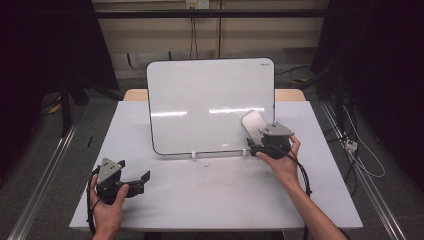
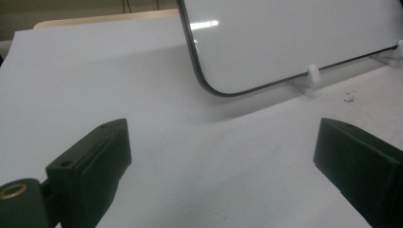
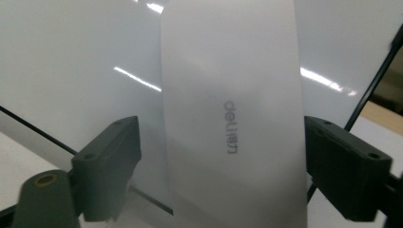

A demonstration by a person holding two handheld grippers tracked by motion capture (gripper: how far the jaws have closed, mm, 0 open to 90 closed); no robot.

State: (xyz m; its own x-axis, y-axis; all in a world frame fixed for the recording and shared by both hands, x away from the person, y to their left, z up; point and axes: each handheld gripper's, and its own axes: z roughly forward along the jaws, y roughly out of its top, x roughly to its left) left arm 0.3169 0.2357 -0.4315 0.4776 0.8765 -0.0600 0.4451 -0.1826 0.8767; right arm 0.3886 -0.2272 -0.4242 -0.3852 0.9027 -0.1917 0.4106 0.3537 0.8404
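Observation:
A whiteboard (image 1: 210, 105) stands leaning back on the white table (image 1: 200, 200). A white eraser (image 1: 253, 125) with grey lettering lies against the board's lower right part. My right gripper (image 1: 256, 141) reaches it from below. In the right gripper view the eraser (image 3: 228, 95) stands between the jaws of this gripper (image 3: 223, 156). The left pad is a gap away from it and the right pad is at its edge, so the jaws are open. My left gripper (image 1: 134, 172) hovers open over the table's front left with nothing between its fingers (image 2: 102, 156).
Two small white clip feet (image 1: 194, 155) hold the board's bottom edge (image 2: 312, 73). A few dark specks (image 2: 350, 97) lie on the table in front of the board. Dark stands and cables line the floor on both sides of the table.

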